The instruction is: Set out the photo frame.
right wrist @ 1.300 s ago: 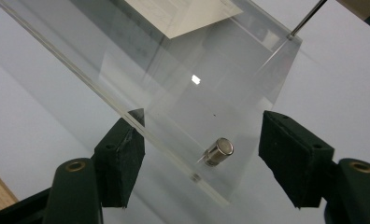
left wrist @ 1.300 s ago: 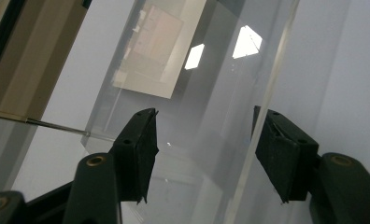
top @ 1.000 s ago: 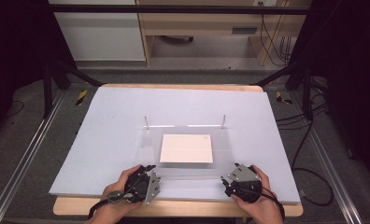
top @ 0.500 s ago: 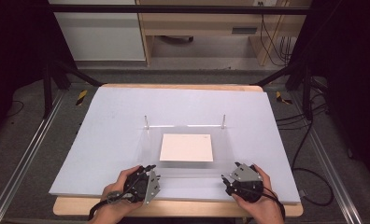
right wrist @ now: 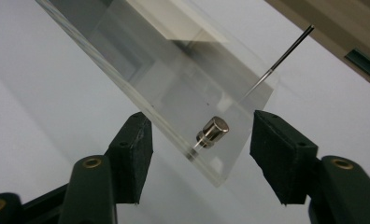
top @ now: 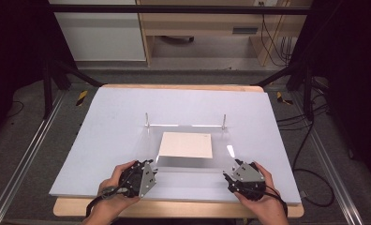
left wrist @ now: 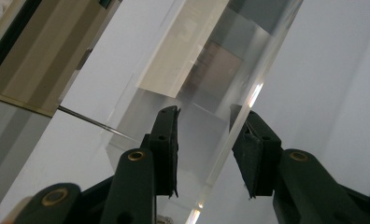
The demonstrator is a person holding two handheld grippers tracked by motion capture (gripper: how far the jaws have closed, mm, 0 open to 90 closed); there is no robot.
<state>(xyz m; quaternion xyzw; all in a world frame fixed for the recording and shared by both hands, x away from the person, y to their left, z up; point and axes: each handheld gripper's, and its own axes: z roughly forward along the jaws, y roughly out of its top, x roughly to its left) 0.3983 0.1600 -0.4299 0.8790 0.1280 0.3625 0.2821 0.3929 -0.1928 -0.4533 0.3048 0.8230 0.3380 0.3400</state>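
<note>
Table (top: 127, 108): pale grey top on a wooden board, wood edge showing front and back.
Floor (top: 24, 154): grey carpet around the table.
Rails (top: 19, 168): metal, along both sides of the table.
Cabinet (top: 99, 33): white, behind the table, left.
Bench (top: 197, 23): wooden, behind the table, centre.
Cables (top: 310, 136): black, right of the table.
Frame (top: 174, 8): dark bar across the top, behind the table.
</note>
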